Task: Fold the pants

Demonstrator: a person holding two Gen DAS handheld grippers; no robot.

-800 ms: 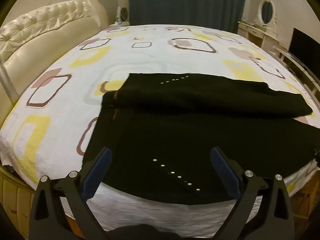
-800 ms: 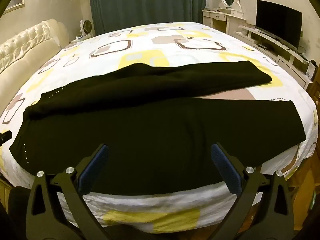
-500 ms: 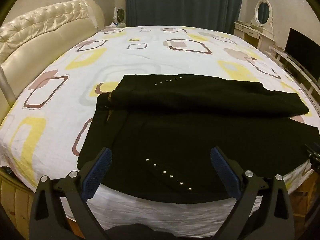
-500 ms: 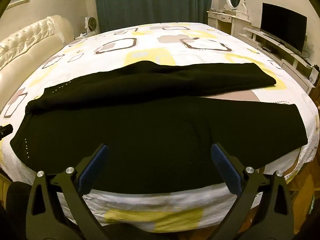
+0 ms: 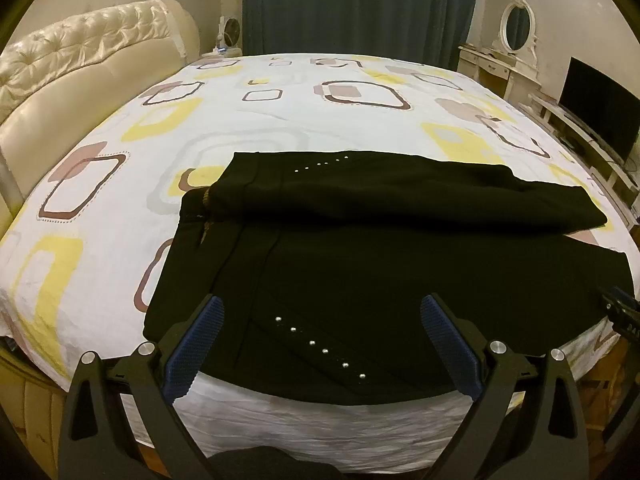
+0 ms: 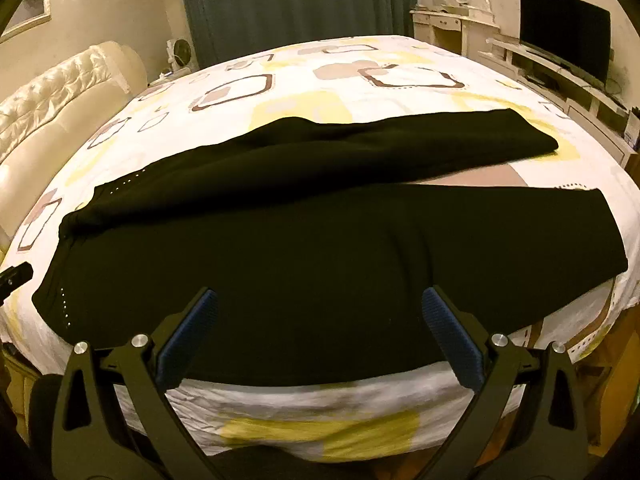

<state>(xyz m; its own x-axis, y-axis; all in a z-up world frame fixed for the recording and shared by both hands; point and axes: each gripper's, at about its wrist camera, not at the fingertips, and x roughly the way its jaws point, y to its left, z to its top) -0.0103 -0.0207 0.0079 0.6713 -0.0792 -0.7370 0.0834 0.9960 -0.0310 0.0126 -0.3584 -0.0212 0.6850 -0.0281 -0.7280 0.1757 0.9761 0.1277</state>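
Black pants [image 5: 380, 264] lie flat across the near half of the bed, waist to the left, legs to the right, with rows of small metal studs near the waist. The two legs spread apart toward the hems; the far leg [image 6: 360, 144] lies behind the near leg [image 6: 360, 248]. My left gripper [image 5: 320, 312] is open and empty, above the near edge of the waist end. My right gripper [image 6: 320, 304] is open and empty, above the near edge of the near leg. Each gripper's tip shows at the edge of the other's view.
The bed [image 5: 280, 120] has a white sheet with yellow and brown squares and a cream padded headboard [image 5: 80, 64] on the left. A dark curtain [image 5: 360, 4] hangs behind. A white dresser with a mirror [image 5: 516, 52] and a TV [image 5: 600, 108] stand on the right.
Both grippers have drawn back a little toward the near bed edge, so more of the bed front shows. The pants have not moved. Both grippers stay open.
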